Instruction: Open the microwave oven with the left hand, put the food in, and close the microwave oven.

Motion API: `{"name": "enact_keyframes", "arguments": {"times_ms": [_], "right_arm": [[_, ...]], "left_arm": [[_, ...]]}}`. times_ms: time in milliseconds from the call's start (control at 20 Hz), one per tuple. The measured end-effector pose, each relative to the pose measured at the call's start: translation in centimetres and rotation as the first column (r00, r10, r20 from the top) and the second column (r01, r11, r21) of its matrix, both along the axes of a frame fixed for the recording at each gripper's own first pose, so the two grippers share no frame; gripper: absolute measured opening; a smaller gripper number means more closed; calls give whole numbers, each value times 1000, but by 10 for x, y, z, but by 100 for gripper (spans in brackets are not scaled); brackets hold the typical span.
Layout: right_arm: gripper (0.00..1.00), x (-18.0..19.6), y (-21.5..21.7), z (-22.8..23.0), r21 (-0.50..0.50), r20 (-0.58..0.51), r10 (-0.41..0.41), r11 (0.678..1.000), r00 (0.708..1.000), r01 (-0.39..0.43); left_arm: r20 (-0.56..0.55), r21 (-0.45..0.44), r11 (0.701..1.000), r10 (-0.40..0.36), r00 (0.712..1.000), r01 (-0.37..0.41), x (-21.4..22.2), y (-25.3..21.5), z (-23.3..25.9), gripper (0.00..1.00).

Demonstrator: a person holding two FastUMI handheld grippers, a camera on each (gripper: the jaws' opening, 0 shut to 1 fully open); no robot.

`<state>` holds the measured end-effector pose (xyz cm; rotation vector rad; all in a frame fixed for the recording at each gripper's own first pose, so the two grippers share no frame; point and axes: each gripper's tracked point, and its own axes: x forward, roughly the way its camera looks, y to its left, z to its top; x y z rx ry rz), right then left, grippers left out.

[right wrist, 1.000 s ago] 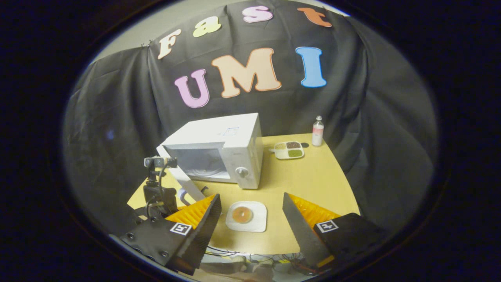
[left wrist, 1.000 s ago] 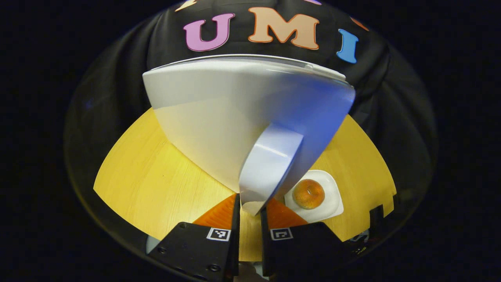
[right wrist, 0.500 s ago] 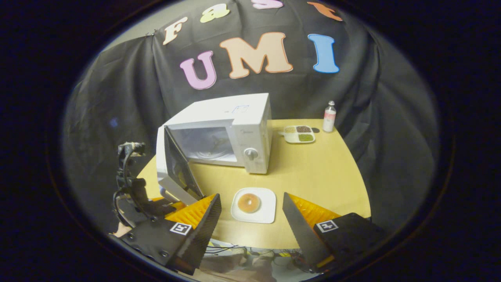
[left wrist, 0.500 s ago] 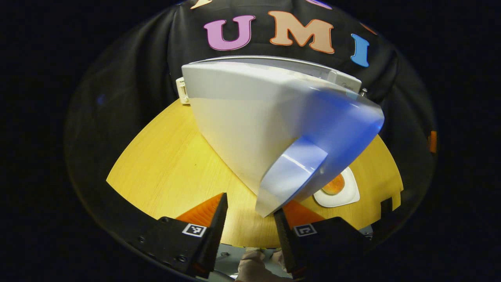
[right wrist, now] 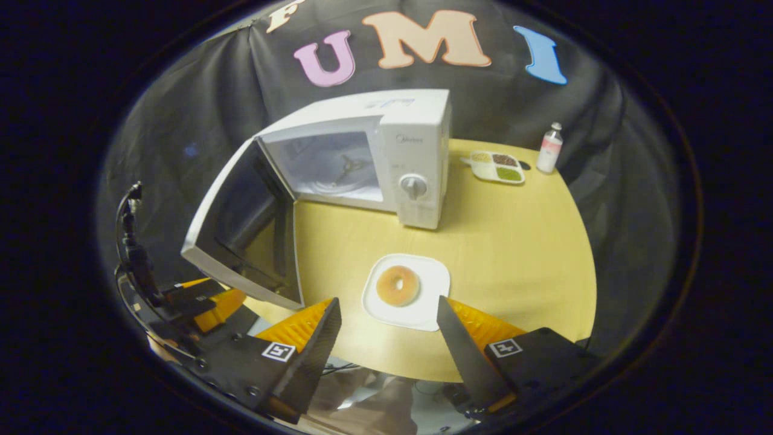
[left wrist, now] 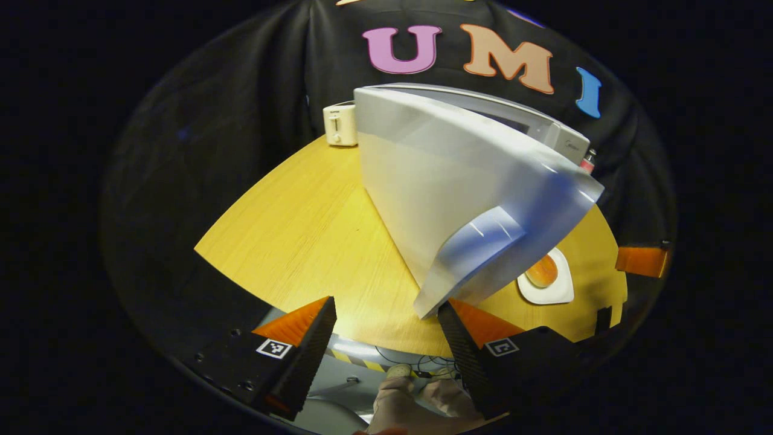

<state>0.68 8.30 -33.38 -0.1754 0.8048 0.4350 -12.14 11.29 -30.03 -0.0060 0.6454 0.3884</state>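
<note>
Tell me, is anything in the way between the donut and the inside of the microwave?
Nothing visible blocks it. The microwave door is swung wide open to the side, and only bare table lies between the donut on its plate and the opening.

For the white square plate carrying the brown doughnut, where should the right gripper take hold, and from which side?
Probably the near rim of the white square plate, approached low from the table's front edge, where the open right gripper hangs. The plate lies flat with thin raised edges, and the brown doughnut sits centred, leaving the rim bare. The open white microwave door stands to its left.
</note>
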Motion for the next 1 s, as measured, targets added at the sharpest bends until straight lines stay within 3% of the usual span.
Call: {"name": "enact_keyframes", "arguments": {"times_ms": [250,400,700,1000], "right_arm": [[100,23,7,-46,-26,-110,16,999,994,-19],[99,39,2,-73,-92,-141,3,996,990,-16],[100,47,10,-108,-134,-231,2,990,973,-34],[100,55,14,-124,-139,-279,24,988,960,-65]], "left_arm": [[20,-21,989,144,989,-143,-36,42,10,100],[43,2,961,276,960,-276,-66,76,23,100],[178,-68,854,518,836,-515,-123,115,71,98],[364,-28,764,609,705,-645,-170,127,154,96]]}}
